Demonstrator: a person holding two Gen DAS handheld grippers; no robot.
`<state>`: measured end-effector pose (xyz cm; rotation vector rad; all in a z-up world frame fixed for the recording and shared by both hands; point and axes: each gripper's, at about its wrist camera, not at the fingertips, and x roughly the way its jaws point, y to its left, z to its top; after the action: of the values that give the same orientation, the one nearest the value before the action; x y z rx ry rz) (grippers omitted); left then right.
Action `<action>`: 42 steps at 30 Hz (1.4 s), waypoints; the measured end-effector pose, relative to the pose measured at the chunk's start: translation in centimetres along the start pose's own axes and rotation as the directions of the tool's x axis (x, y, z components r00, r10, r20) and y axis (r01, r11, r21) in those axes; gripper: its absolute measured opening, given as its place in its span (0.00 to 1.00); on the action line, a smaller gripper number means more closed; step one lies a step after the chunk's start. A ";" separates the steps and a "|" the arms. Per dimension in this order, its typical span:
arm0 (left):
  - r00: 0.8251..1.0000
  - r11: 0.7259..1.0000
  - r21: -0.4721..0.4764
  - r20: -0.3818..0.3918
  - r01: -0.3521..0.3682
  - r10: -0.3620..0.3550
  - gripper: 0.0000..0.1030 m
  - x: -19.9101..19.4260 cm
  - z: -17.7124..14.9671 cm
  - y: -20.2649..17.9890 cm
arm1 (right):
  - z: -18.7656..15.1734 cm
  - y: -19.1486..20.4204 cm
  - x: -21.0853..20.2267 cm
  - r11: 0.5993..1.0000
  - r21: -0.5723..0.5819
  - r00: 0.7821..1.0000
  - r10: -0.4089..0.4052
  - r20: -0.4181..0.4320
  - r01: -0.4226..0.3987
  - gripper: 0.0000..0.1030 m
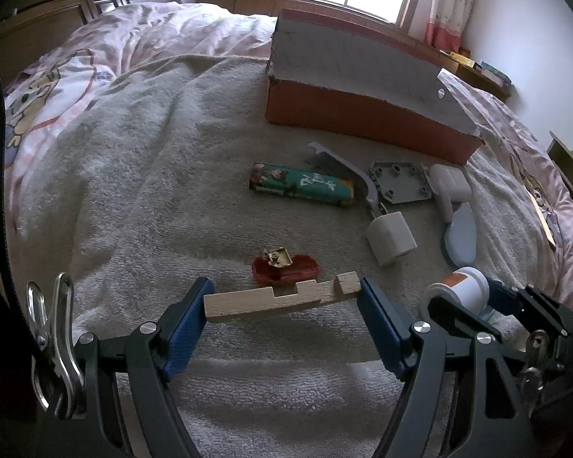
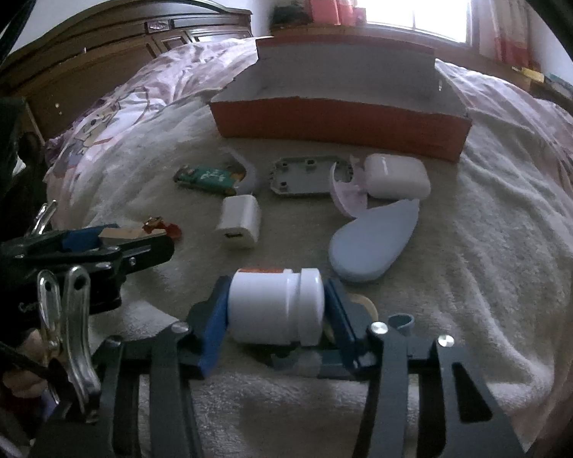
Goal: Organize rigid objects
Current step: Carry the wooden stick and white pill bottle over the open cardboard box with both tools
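Observation:
My left gripper (image 1: pixel 282 299) is shut on a notched wooden block (image 1: pixel 275 299), held endwise between its blue pads above the towel. My right gripper (image 2: pixel 277 311) is shut on a white pill bottle (image 2: pixel 275 307) lying sideways between its pads; the bottle also shows in the left wrist view (image 1: pixel 466 290). An open orange box (image 2: pixel 340 126) stands at the back of the towel (image 2: pixel 477 267). Loose on the towel lie a red case (image 1: pixel 286 269), a green packet (image 1: pixel 301 185), a white charger cube (image 2: pixel 238 221), a grey plate (image 2: pixel 305 175), a white earbud case (image 2: pixel 397 175) and a blue oval piece (image 2: pixel 374 240).
The towel covers a bed with a pink quilt (image 1: pixel 141 34). A wooden headboard (image 2: pixel 107 45) is at the left. A curved white plastic piece (image 1: pixel 347 168) lies beside the green packet. A window sill with books (image 1: pixel 477 65) runs behind the box.

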<state>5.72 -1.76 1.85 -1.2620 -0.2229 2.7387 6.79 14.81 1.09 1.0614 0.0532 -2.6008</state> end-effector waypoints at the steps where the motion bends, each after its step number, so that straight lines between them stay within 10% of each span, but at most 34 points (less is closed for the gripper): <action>1: 1.000 1.000 0.001 0.002 0.000 0.000 0.76 0.0 0.0 0.0 | 0.0 0.0 -0.1 1.000 0.000 1.000 0.000 0.001 0.000 0.50; 23: 0.996 0.992 0.128 0.090 0.002 -0.013 0.76 -1.7 2.7 -1.9 | 2.8 -2.5 -2.4 0.992 0.082 0.991 0.088 0.100 -0.096 0.50; 42: 0.988 0.986 0.167 0.145 0.021 -0.045 0.76 1.5 13.6 -4.6 | 13.0 -7.6 -0.9 0.992 0.118 0.979 -0.058 0.195 0.036 0.50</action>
<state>-5.42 1.90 10.29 -1.0054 -0.0277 2.7582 -3.78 20.16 10.38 0.8411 -0.1201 -2.7672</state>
